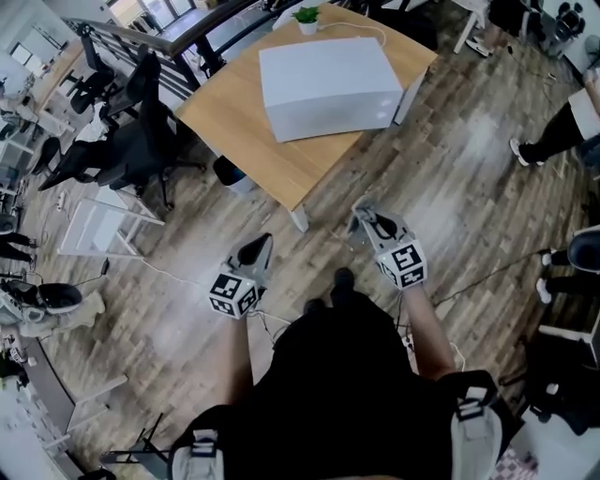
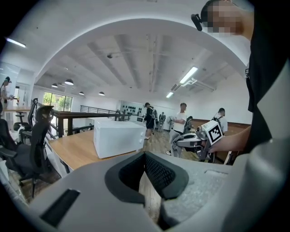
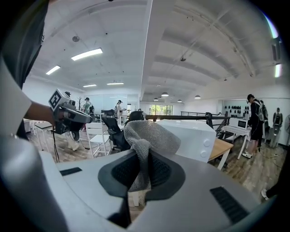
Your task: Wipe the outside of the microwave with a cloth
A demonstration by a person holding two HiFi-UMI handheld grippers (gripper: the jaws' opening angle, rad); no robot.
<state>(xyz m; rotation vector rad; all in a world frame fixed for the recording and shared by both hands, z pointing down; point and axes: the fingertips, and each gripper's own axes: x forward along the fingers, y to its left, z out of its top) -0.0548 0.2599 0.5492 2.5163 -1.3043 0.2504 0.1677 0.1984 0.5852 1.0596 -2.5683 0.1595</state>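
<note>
Out on the wood floor, short of the table, we are holding both grippers low in front of the body. Right gripper is pinching a grey cloth between its pads; the cloth is bunching above the jaws and hanging down between them. Left gripper is carrying nothing, its jaws standing only narrowly apart, and we are seeing floor through the slit. Microwave, white, is sitting on the table, well apart from both grippers. A potted plant is standing behind it at the far edge.
</note>
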